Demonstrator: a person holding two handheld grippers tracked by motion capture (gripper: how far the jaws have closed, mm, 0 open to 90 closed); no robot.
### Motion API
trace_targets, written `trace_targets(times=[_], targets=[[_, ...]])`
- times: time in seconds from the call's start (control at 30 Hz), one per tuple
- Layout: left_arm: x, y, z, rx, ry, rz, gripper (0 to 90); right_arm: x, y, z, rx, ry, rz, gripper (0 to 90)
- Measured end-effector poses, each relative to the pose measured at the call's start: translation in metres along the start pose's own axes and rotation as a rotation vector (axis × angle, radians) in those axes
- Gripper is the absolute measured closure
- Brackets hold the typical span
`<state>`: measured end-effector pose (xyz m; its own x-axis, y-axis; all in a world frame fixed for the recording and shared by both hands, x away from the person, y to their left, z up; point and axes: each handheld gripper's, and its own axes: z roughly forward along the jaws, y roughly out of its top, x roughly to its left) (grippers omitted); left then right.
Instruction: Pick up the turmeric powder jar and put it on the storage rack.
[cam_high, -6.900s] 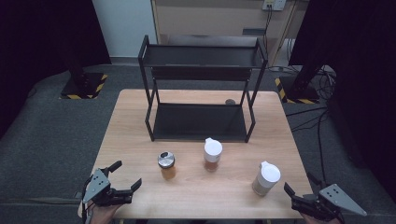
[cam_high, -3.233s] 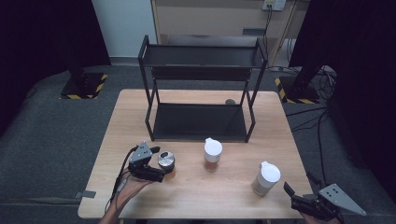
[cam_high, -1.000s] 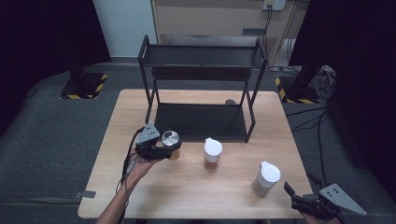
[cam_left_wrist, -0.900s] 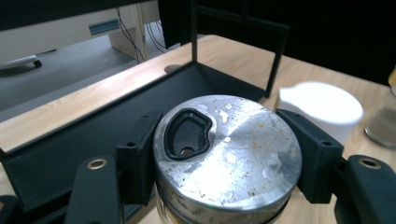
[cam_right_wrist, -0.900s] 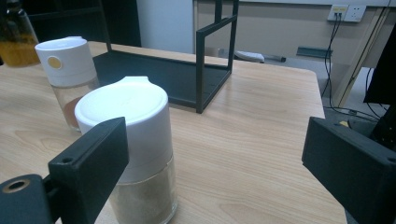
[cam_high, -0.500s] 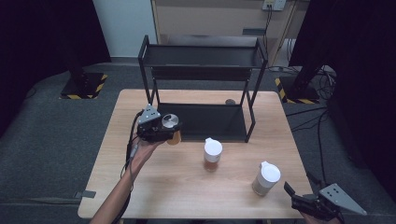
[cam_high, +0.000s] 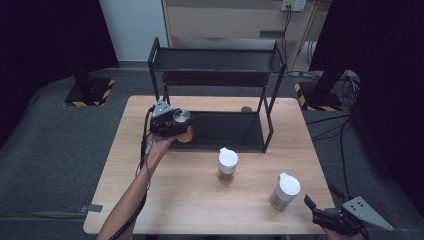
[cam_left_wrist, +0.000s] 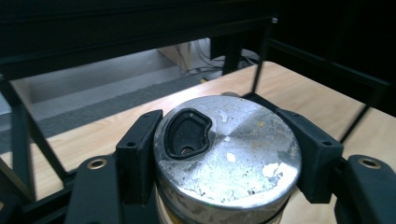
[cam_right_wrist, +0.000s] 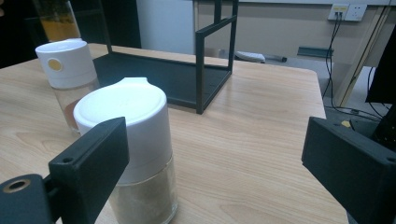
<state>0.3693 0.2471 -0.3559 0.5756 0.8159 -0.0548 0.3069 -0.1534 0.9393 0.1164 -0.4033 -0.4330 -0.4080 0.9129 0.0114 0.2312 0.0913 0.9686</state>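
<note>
Left gripper (cam_high: 172, 125) pinches a metal-lidded jar (cam_high: 182, 120), left of centre in the high view, at the black rack's (cam_high: 220, 67) lower shelf.
Jaws clamp just under the lid; the jar looks rigid, smooth, likely breakable, so a squeeze below the rim suits it. Right gripper (cam_high: 320, 212), lower right, stands spread, holding nothing.

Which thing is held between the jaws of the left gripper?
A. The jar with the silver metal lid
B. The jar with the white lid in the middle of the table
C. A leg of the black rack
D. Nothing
A: in the left gripper view the left gripper has its jaws closed on the jar with the silver metal lid, one jaw on each side.
</note>
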Motion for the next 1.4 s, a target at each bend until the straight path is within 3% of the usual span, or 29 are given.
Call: trace_targets(times=[0.2, 0.47, 0.6, 0.73, 0.87, 0.97, 1.4], targets=[[0.001, 0.002, 0.015, 0.005, 0.048, -0.017, 33.7, 0.0, 0.0, 0.0, 0.001, 0.001, 0.0, 7.7], [0.002, -0.003, 0.037, 0.019, 0.113, -0.025, 33.7, -0.001, 0.0, 0.0, 0.0, 0.001, 0.002, 7.7], [0.001, -0.009, 0.045, 0.015, 0.143, -0.048, 33.8, -0.001, 0.0, 0.001, 0.001, 0.003, 0.005, 7.7], [0.0, -0.013, 0.053, 0.027, 0.159, -0.033, 33.8, -0.002, -0.001, 0.001, -0.002, 0.003, 0.006, 7.7], [0.0, -0.017, 0.06, 0.035, 0.154, -0.038, 33.8, -0.002, -0.001, 0.0, -0.002, 0.002, 0.007, 7.6], [-0.001, -0.02, 0.064, 0.047, 0.161, -0.018, 33.8, -0.002, -0.001, 0.0, -0.001, 0.003, 0.008, 7.7], [-0.003, -0.038, 0.076, 0.062, 0.142, -0.031, 33.7, -0.002, -0.001, 0.0, -0.003, 0.006, 0.009, 7.7]])
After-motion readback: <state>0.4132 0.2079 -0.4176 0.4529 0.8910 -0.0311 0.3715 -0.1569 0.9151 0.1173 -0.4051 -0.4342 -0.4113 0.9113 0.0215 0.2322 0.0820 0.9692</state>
